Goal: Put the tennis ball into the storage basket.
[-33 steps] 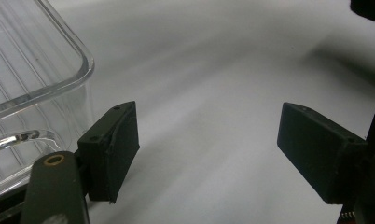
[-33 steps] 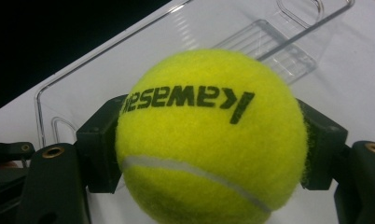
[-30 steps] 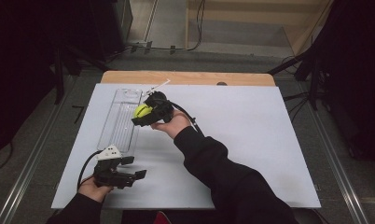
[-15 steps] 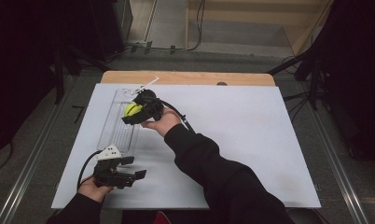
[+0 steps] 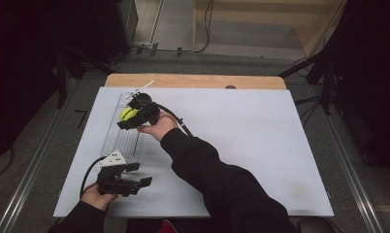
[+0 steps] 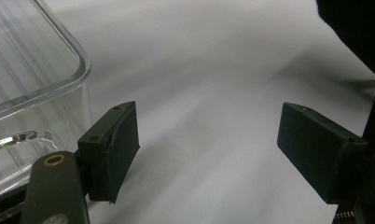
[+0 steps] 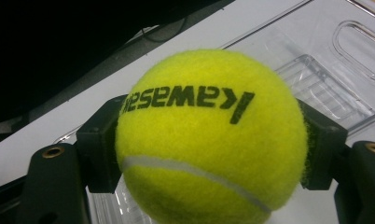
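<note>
Right gripper (image 5: 126, 119) clamped on yellow tennis ball (image 7: 209, 140) (black lettering), held over clear plastic bin (image 5: 116, 138), far left of table. Left gripper (image 6: 209, 149) jaws apart, near left, beside bin.

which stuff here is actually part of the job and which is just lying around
Part of the job:
- tennis ball, clamped in the right gripper
- clear plastic bin, under the ball
- left gripper, jaws open, near the bin's corner

Just lying about:
- white mat
- small dark thing at the table's far edge
</note>
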